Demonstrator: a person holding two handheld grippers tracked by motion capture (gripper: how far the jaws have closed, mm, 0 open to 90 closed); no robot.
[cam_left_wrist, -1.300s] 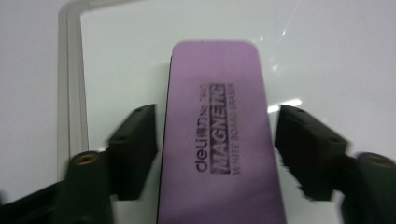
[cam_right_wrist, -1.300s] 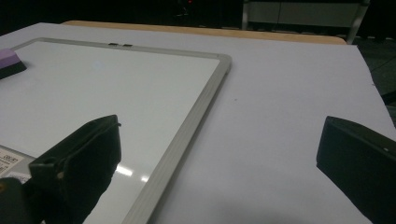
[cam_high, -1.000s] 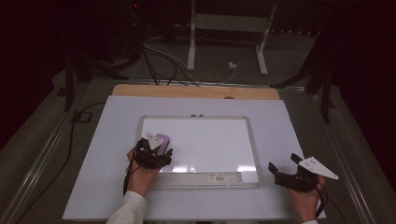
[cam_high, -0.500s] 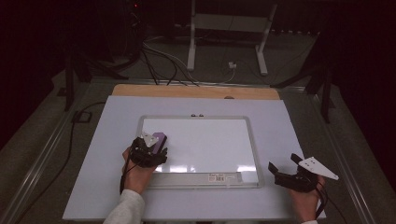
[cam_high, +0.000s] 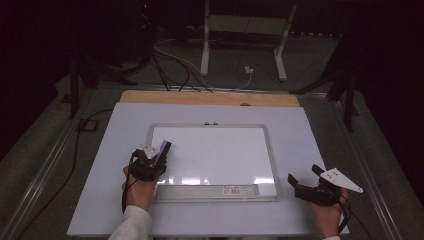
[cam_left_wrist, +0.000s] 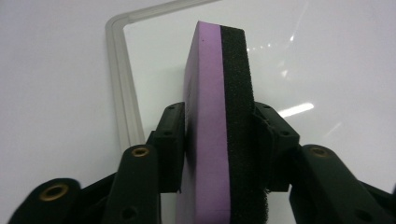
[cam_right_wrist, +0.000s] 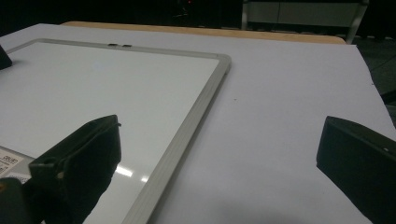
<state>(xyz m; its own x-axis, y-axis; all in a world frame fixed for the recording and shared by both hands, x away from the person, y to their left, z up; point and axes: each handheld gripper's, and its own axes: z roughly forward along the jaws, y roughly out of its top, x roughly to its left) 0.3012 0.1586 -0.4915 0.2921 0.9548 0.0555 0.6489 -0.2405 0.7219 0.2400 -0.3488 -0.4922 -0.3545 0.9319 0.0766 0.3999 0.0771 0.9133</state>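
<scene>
Over the whiteboard's (cam_high: 215, 155) clean left edge, the left claw (cam_high: 159, 151) grips the eraser (cam_left_wrist: 218, 126), wiping apparently finished; the right claw (cam_high: 303, 176) rests released.

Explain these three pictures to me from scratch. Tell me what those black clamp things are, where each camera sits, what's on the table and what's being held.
No robot here: a person holds a hand-operated two-jaw gripper in each hand. The high view looks down on the table from above the person's side. The other two cameras ride on the grippers and look along their black jaws.

On the table lies a large white sheet, and on it a whiteboard with a silver frame.

The left gripper has just closed its jaws on a whiteboard eraser, purple foam on one side, black felt on the other, gripped on its two flat faces at the board's left edge.

The right gripper rests on the sheet right of the board, jaws open and empty.
</scene>
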